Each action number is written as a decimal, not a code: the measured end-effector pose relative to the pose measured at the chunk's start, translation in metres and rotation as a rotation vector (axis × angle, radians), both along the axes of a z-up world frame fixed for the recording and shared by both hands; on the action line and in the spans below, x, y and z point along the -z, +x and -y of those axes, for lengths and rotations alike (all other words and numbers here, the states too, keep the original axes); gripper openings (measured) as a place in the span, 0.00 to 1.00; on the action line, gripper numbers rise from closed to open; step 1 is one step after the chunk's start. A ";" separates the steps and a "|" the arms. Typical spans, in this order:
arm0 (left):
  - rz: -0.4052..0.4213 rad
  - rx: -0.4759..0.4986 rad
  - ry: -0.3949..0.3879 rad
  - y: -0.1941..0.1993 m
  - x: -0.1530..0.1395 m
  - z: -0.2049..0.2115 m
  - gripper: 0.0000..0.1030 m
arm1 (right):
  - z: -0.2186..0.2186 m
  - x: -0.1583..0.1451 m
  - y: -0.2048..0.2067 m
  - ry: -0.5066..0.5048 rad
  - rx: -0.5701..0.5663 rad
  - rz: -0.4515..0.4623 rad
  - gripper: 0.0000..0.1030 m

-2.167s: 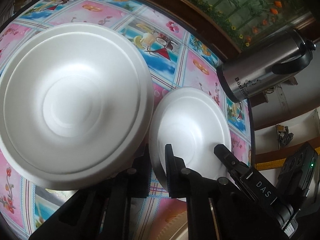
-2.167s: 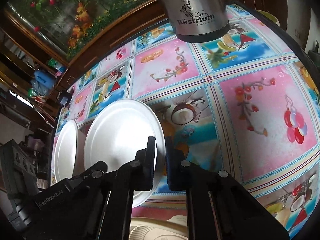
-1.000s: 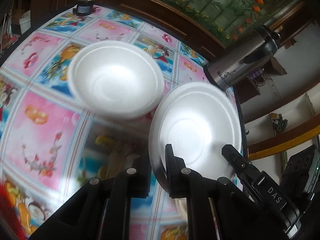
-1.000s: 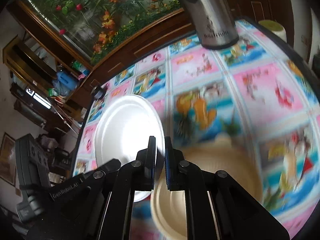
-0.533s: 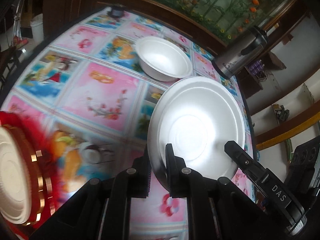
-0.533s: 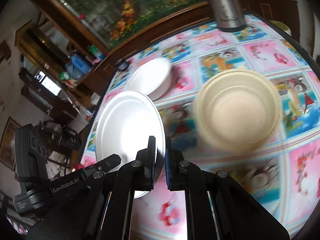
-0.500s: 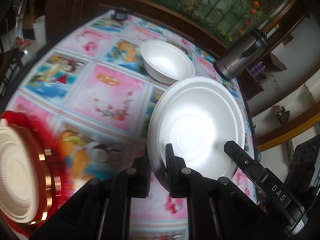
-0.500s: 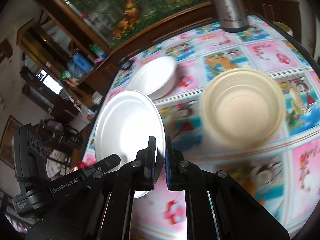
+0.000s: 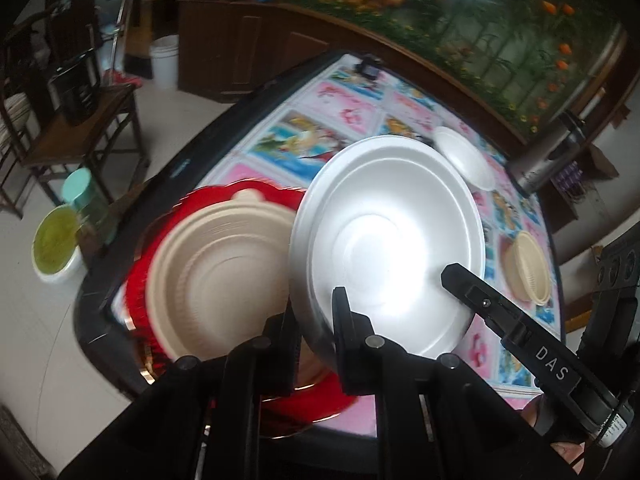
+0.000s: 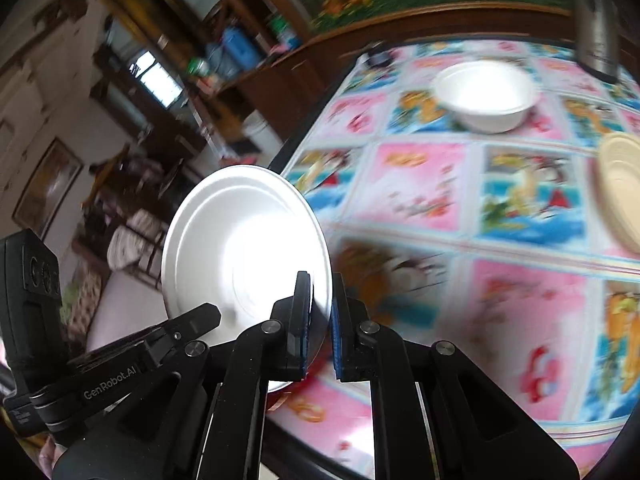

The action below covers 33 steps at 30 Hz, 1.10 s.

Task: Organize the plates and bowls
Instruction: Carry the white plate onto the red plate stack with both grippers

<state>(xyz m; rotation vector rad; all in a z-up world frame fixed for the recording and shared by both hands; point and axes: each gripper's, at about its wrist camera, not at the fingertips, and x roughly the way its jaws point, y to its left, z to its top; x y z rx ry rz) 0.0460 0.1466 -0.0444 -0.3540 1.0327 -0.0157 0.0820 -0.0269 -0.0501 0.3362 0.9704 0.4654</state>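
The left gripper [image 9: 316, 328] is clamped on the near rim of a white foam plate [image 9: 384, 240], its two black fingers pinching the edge with the plate's hollow side facing the camera. The right gripper [image 10: 320, 320] grips the same white plate [image 10: 244, 248] on its opposite rim, blue-padded fingers pressed tight on the edge, so the plate is carried between the two tools, tilted and lifted off the table [image 9: 352, 104].

Taking the white plate as the landmark: in the left wrist view, just to its left and partly behind it, lies a beige plate [image 9: 216, 272] resting on a red, gold-trimmed tray [image 9: 208, 208] at the near corner of the table. The white plate overlaps the right edge of the beige one in the picture; whether they touch cannot be told. Beyond the white plate, farther up the table, sits a white foam bowl [image 9: 464, 156], well apart from it. To its right stands a beige bowl [image 9: 528, 272] on the flowery tablecloth. Past the white bowl, at the far right edge of the table, is a steel thermos jug [image 9: 548, 160].

Off the table, left of the plate, a wooden chair [image 9: 76, 120] stands on the pale floor, with a green-lidded jar [image 9: 82, 196] and a round tub [image 9: 56, 244] near it.

The right wrist view is blurred.
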 end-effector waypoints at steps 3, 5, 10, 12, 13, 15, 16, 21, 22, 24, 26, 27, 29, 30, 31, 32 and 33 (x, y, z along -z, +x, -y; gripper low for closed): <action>-0.023 -0.032 -0.003 -0.005 0.010 -0.020 0.13 | -0.027 0.011 0.000 -0.017 -0.050 -0.019 0.08; -0.039 -0.045 -0.011 -0.007 0.018 -0.029 0.13 | -0.040 0.016 0.000 -0.031 -0.069 -0.027 0.09; -0.060 -0.051 -0.010 -0.008 0.026 -0.035 0.13 | -0.058 0.024 0.001 -0.057 -0.092 -0.044 0.09; -0.066 -0.054 -0.004 -0.012 0.028 -0.040 0.13 | -0.064 0.027 0.003 -0.062 -0.098 -0.055 0.09; -0.074 -0.058 0.002 -0.012 0.030 -0.042 0.14 | -0.067 0.029 0.003 -0.067 -0.101 -0.057 0.09; -0.088 -0.062 0.025 -0.011 0.034 -0.044 0.15 | -0.072 0.032 0.003 -0.079 -0.108 -0.058 0.09; -0.093 -0.062 0.036 -0.011 0.035 -0.044 0.16 | -0.076 0.032 0.002 -0.090 -0.110 -0.053 0.09; -0.090 -0.056 0.113 -0.014 0.031 -0.040 0.19 | -0.092 0.031 -0.007 -0.200 -0.127 0.024 0.12; -0.087 -0.051 0.136 -0.014 0.030 -0.038 0.21 | -0.095 0.030 -0.009 -0.212 -0.130 0.040 0.14; -0.082 -0.046 0.145 -0.015 0.028 -0.039 0.23 | -0.098 0.030 -0.012 -0.233 -0.142 0.059 0.15; -0.089 -0.033 0.150 -0.016 0.028 -0.037 0.26 | -0.101 0.030 -0.013 -0.254 -0.153 0.068 0.15; -0.094 -0.021 0.156 -0.016 0.028 -0.036 0.26 | -0.101 0.030 -0.014 -0.256 -0.155 0.069 0.15; -0.093 -0.014 0.163 -0.017 0.027 -0.037 0.26 | -0.098 0.029 -0.013 -0.251 -0.156 0.059 0.16; -0.091 -0.016 0.168 -0.017 0.026 -0.037 0.26 | -0.097 0.029 -0.012 -0.249 -0.155 0.051 0.16; -0.088 -0.022 0.175 -0.018 0.025 -0.039 0.27 | -0.095 0.030 -0.011 -0.244 -0.154 0.041 0.16; -0.090 -0.037 0.197 -0.018 0.023 -0.041 0.31 | -0.093 0.030 -0.010 -0.240 -0.154 0.036 0.16; -0.092 -0.049 0.217 -0.018 0.022 -0.043 0.34 | -0.091 0.031 -0.010 -0.236 -0.152 0.034 0.19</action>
